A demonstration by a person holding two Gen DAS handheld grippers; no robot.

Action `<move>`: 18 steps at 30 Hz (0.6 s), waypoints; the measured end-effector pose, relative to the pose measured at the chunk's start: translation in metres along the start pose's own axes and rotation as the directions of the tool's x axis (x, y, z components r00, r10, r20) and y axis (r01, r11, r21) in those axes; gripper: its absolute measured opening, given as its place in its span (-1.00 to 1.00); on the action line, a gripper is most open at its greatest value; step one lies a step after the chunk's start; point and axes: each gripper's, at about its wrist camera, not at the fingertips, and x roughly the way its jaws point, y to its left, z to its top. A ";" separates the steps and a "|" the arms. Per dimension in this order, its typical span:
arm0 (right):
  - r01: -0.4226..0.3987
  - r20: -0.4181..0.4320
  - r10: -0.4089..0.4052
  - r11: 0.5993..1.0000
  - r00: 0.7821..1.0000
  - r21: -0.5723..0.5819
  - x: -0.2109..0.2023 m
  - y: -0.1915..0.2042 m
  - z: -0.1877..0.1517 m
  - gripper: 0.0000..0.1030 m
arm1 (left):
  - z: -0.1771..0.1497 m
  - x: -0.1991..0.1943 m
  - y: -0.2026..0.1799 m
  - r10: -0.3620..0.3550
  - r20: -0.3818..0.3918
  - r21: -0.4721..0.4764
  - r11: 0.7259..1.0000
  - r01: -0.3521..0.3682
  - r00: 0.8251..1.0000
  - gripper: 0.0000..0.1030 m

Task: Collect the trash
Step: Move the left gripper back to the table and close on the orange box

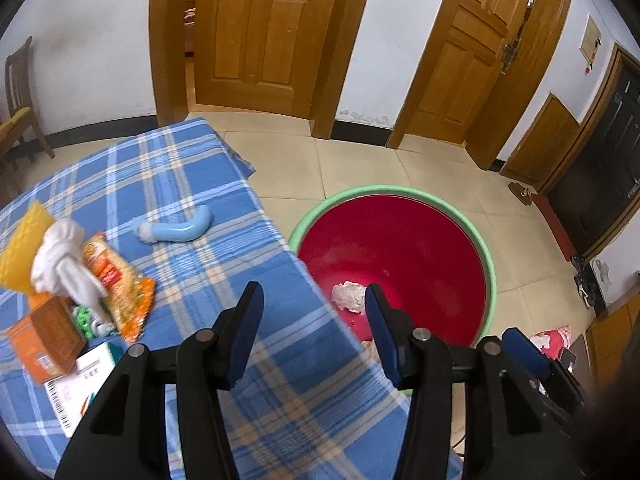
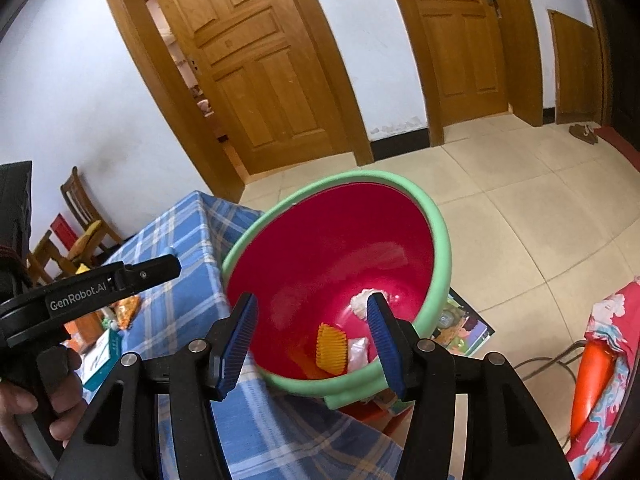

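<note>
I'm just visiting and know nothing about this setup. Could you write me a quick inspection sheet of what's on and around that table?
Surface: blue plaid tablecloth covers the table.
Job's things: red basin with a green rim sits beside the table; inside lie crumpled white paper, a yellow ridged piece and a small white packet.
Clutter: still on the cloth are a light blue curved tube, an orange snack bag, white cloth, a yellow sponge, an orange box.
Grippers: left gripper and right gripper both have open jaws with nothing between them.
Cables: a thin cable lies on the floor.
Surroundings: tiled floor, wooden doors, a wooden chair.
</note>
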 end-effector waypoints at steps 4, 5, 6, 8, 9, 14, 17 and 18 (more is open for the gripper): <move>-0.015 0.005 0.015 1.000 1.000 -0.010 -0.006 0.010 -0.001 0.13 | -0.005 -0.014 0.013 0.024 0.011 -0.025 0.999 -0.024 1.000 0.02; -0.019 0.006 0.019 1.000 1.000 -0.013 -0.007 0.012 -0.001 0.13 | -0.005 -0.017 0.017 0.030 0.017 -0.032 0.999 -0.029 0.999 0.02; -0.022 0.006 0.023 1.000 1.000 -0.018 -0.008 0.016 -0.002 0.13 | -0.005 -0.021 0.021 0.034 0.021 -0.036 0.999 -0.033 0.999 0.02; -0.029 0.007 0.029 0.999 1.000 -0.026 -0.011 0.021 -0.003 0.13 | -0.006 -0.029 0.028 0.052 0.032 -0.048 0.998 -0.051 0.998 0.02; -0.032 0.007 0.032 0.999 0.999 -0.030 -0.012 0.025 -0.003 0.13 | -0.007 -0.032 0.030 0.060 0.037 -0.053 0.997 -0.058 0.998 0.02; -0.048 0.008 0.049 0.998 0.999 -0.043 -0.016 0.037 -0.006 0.13 | -0.009 -0.049 0.049 0.091 0.057 -0.088 0.992 -0.086 0.994 0.03; -0.056 0.009 0.057 0.997 0.998 -0.050 -0.018 0.042 -0.008 0.13 | -0.011 -0.057 0.061 0.110 0.065 -0.112 0.988 -0.102 0.992 0.04; -0.058 0.009 0.059 0.997 0.998 -0.053 -0.019 0.044 -0.009 0.14 | -0.012 -0.058 0.064 0.115 0.066 -0.120 0.987 -0.106 0.991 0.04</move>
